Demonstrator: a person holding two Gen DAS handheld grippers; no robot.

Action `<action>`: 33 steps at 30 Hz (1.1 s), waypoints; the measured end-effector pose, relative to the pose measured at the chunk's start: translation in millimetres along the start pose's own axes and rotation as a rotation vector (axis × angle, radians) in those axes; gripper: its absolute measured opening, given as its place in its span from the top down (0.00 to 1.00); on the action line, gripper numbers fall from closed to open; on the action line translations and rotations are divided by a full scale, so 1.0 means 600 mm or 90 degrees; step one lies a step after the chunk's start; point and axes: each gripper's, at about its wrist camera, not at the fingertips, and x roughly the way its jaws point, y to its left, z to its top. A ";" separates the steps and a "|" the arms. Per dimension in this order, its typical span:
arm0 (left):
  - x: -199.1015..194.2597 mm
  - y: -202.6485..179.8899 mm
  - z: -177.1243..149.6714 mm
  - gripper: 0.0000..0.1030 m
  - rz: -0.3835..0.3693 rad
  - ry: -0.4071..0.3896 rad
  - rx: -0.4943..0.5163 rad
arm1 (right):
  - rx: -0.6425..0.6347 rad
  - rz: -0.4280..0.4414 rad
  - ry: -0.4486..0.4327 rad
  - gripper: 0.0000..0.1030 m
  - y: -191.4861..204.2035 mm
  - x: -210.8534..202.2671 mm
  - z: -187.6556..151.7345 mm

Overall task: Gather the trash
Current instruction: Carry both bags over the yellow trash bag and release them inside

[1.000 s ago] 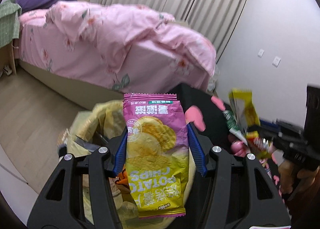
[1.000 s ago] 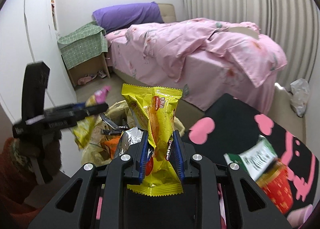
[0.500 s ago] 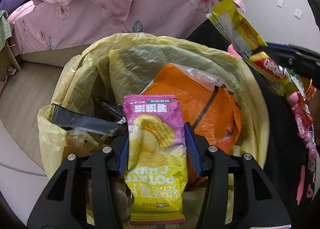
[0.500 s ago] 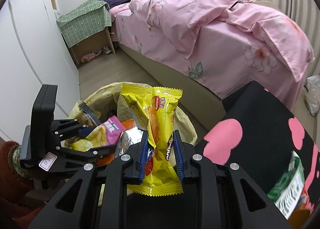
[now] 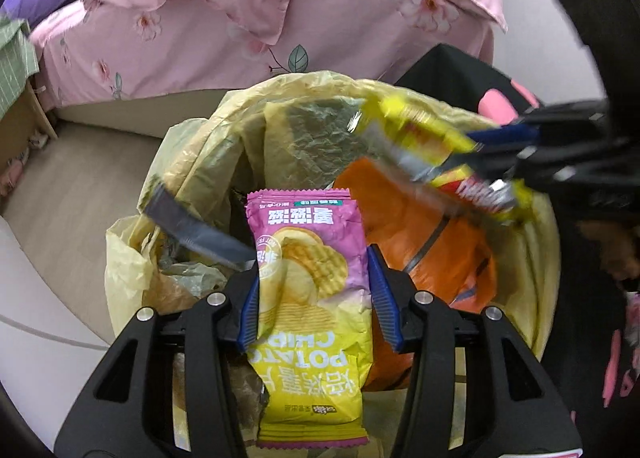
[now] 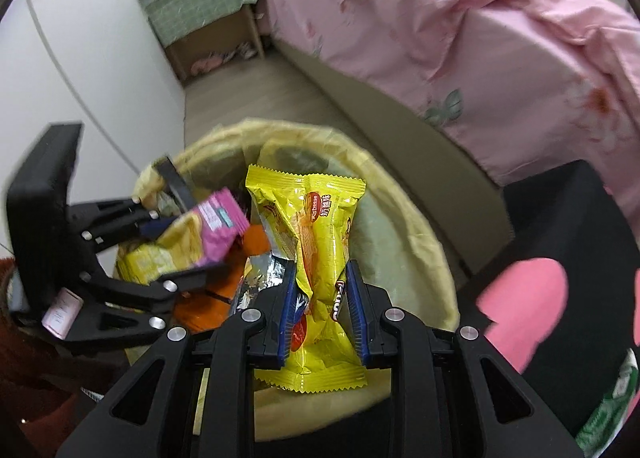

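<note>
Over the yellow-lined bin (image 5: 132, 254) at frame centre, your left tongs (image 5: 314, 294) pinch the purple chip packet (image 5: 310, 282) mid-body; your right tongs (image 6: 322, 310) clench the yellow wrapper (image 6: 316, 242). Both look light, crinkly, probably slippery.

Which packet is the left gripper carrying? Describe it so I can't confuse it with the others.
Beside the pink bed stands a bin lined with a yellow trash bag. Over its mouth, the left gripper clamps the potato chips packet: pink-purple top, yellow bottom, unlike the all-yellow snack packet nearby.
</note>
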 end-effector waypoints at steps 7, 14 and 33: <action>-0.012 0.010 0.004 0.56 -0.040 -0.009 -0.038 | -0.018 -0.013 0.033 0.76 -0.002 0.026 0.000; -0.015 0.017 0.007 0.55 -0.079 -0.014 -0.069 | -0.024 -0.024 0.008 0.76 0.001 0.007 -0.024; -0.041 0.033 0.013 0.46 -0.112 -0.047 -0.104 | -0.011 -0.040 -0.049 0.76 0.013 -0.031 -0.035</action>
